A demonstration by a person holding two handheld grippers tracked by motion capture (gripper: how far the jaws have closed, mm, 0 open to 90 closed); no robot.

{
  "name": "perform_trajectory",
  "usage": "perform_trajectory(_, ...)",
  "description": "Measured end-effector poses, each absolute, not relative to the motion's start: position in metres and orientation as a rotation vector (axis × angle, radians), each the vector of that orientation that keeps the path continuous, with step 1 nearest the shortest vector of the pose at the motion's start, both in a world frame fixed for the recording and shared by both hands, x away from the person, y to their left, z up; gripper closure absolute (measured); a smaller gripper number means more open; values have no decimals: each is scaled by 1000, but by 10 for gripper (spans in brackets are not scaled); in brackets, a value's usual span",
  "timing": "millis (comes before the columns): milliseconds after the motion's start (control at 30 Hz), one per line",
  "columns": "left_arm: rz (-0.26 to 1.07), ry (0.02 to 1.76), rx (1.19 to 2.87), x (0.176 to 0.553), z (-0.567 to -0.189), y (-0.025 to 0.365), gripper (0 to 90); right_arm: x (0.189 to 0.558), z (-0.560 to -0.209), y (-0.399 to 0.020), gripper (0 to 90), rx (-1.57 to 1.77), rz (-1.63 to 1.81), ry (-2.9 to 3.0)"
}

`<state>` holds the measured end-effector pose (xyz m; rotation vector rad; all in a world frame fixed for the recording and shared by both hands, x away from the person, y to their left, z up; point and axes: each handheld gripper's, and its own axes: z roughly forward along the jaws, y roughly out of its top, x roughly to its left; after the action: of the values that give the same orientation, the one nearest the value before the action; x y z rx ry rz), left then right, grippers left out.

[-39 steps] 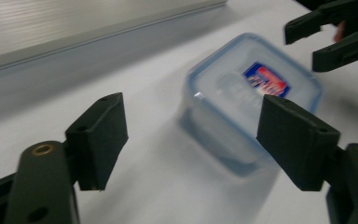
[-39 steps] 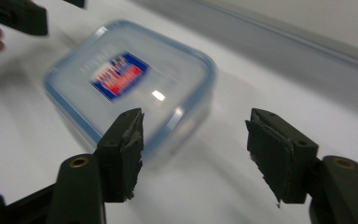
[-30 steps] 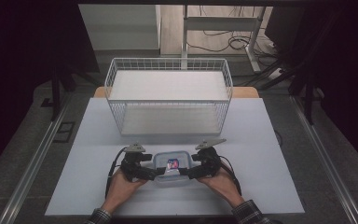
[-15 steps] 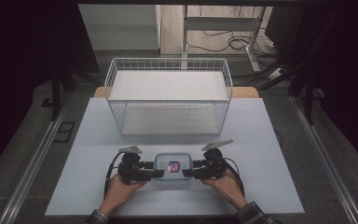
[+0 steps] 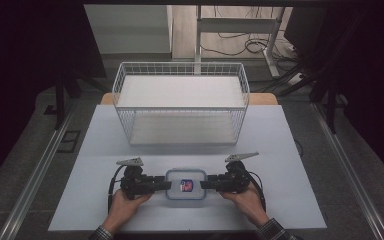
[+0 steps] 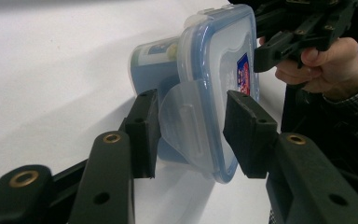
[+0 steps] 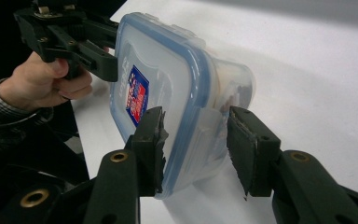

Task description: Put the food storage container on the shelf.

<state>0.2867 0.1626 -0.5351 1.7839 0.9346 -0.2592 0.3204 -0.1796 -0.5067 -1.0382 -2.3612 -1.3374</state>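
Your left gripper (image 5: 162, 184) and right gripper (image 5: 209, 184) have just been closing, jaws straddling the end latches of the lidded food container (image 5: 185, 183), pads not clearly pressing yet. Beyond the container stands the white wire basket (image 5: 181, 131).

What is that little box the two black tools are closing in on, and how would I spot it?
Start at the white wire basket at the far side of the white table, then come toward the person. Near the front edge sits a clear plastic food container. Its blue-rimmed lid, hinged side flaps and small red-and-blue label mark it out.
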Motion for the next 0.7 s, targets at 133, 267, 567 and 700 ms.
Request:
perform_trajectory(133,-262,935,1763,286,-537,164,566,320,-508,-181,569,-1059,-1339,-2333)
perform_trajectory(267,-292,933,1723,288,-539,166,578,319,-502,-185,709,-1105,-1431,-2315)
perform_trajectory(567,-311,921,1742,286,-542,169,584,317,-510,-183,603,-1080,-1377,-2311)
perform_trajectory(700,-315,923,1735,286,-543,170,580,319,-514,-183,574,-1084,-1366,-2296)
